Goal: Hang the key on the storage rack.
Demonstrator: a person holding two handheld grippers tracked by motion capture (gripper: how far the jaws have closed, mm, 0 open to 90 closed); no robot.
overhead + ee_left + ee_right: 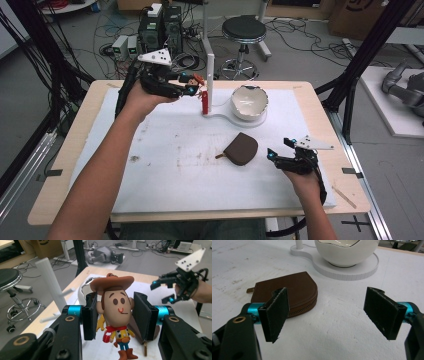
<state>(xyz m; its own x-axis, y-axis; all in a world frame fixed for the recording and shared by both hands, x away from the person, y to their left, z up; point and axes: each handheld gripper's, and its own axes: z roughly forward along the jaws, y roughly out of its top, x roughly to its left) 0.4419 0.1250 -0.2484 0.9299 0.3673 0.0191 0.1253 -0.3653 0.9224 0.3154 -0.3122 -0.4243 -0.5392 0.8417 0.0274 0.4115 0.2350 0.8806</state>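
White foam mat, wooden table, cable-strewn grey floor

Both grippers are black with blue rings by the flat black pads, brass screws, and grey three-cornered plates on top.

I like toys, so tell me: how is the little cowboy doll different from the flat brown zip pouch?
The cowboy doll is held in the air, squeezed by its head between the left gripper's pads; the brown leather pouch lies untouched on the white table cover, near the open right gripper. The doll is colourful, with a hat, red scarf and boots; the pouch is plain brown. The doll hangs upright; the pouch lies flat.
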